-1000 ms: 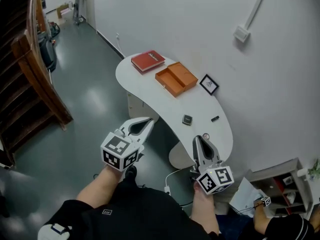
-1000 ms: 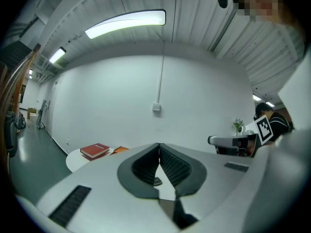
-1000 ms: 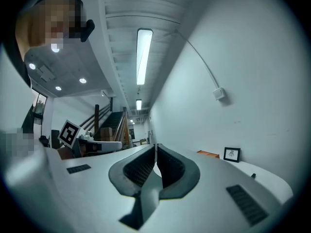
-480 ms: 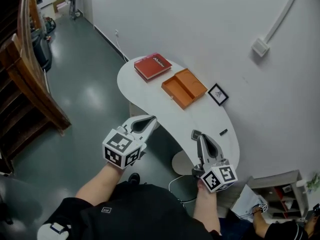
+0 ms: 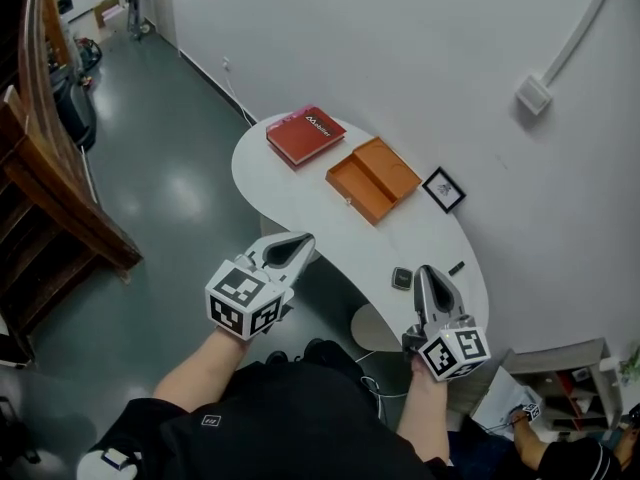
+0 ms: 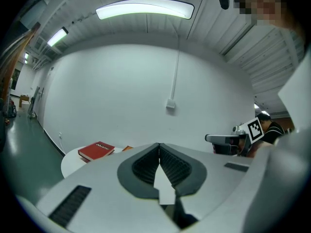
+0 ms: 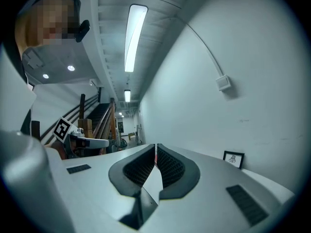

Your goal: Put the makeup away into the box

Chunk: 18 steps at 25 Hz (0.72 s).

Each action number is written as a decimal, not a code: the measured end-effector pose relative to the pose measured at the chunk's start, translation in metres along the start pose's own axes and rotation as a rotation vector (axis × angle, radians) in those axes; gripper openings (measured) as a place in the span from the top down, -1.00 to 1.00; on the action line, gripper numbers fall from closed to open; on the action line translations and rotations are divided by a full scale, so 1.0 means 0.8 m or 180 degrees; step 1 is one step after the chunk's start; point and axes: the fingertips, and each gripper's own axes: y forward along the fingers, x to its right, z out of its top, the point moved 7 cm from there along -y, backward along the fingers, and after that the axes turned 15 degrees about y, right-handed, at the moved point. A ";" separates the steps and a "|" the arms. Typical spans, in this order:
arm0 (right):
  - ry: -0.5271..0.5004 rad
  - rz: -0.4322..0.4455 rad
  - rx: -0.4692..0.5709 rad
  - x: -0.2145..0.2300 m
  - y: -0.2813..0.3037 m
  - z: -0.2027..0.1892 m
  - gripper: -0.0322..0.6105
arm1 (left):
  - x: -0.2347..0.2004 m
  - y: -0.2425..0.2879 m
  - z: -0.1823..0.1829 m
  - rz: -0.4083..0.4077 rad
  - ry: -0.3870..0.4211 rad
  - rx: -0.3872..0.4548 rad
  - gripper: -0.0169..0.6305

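Note:
An open orange box (image 5: 373, 179) lies in the middle of the white curved table (image 5: 290, 188). A small dark compact (image 5: 402, 278) and a thin black stick-shaped item (image 5: 456, 267) lie near the table's right end. My right gripper (image 5: 428, 270) is shut and empty, its tip just right of the compact; in its own view (image 7: 155, 145) the jaws meet with nothing between. My left gripper (image 5: 303, 240) is also shut and empty, held off the table's near edge above the floor; in its own view (image 6: 159, 145) it points level toward the wall.
A red book (image 5: 311, 134) lies at the table's far left end and a small framed picture (image 5: 443, 189) leans on the wall. A wooden stair rail (image 5: 60, 188) stands left. A low shelf (image 5: 560, 378) and another person's hand (image 5: 530, 408) are at bottom right.
Both grippers have come closer to the table. The right gripper's tip now sits beside the dark compact. Both stayed shut.

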 end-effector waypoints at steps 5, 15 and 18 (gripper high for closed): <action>-0.0072 0.0161 -0.0114 0.023 0.046 -0.004 0.78 | -0.016 0.052 -0.013 -0.0038 -0.0030 -0.0125 0.91; 0.0120 0.0204 -0.0214 0.167 0.123 0.031 0.78 | -0.045 0.236 0.007 -0.0174 0.0123 -0.0320 0.91; 0.0214 0.0185 -0.0263 0.209 0.137 0.037 0.78 | -0.047 0.291 0.012 -0.0236 0.0142 -0.0372 0.91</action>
